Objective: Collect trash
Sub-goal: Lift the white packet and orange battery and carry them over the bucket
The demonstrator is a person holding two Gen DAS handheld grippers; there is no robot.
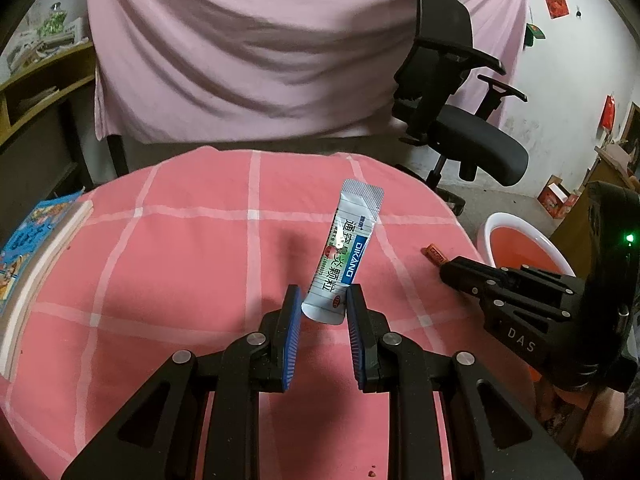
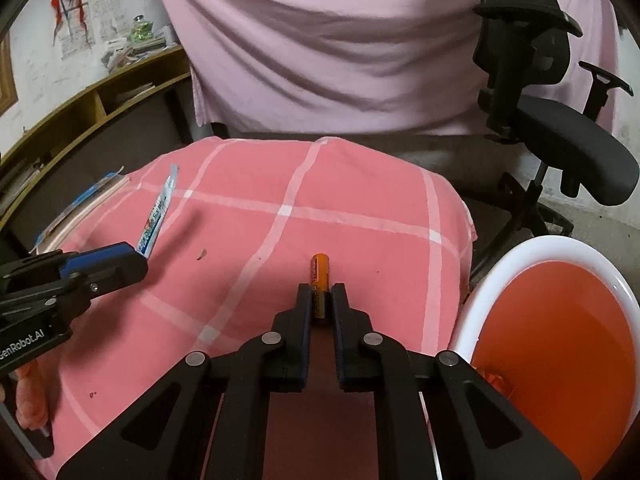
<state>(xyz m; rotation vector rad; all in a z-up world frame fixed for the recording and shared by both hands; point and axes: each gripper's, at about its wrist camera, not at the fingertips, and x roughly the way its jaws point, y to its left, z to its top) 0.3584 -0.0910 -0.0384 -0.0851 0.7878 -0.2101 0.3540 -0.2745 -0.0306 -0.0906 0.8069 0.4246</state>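
A white medicine sachet with blue and green print sticks up above the pink checked tablecloth. Its lower end hangs between the fingers of my left gripper, touching only the right pad; the jaws stand apart. In the right wrist view the sachet rises edge-on from the left gripper. My right gripper is shut on an orange battery lying on the cloth. The battery and right gripper also show in the left wrist view.
A white bin with an orange liner stands at the table's right edge, also in the left wrist view. A book lies at the left edge. A black office chair and pink sheet stand behind.
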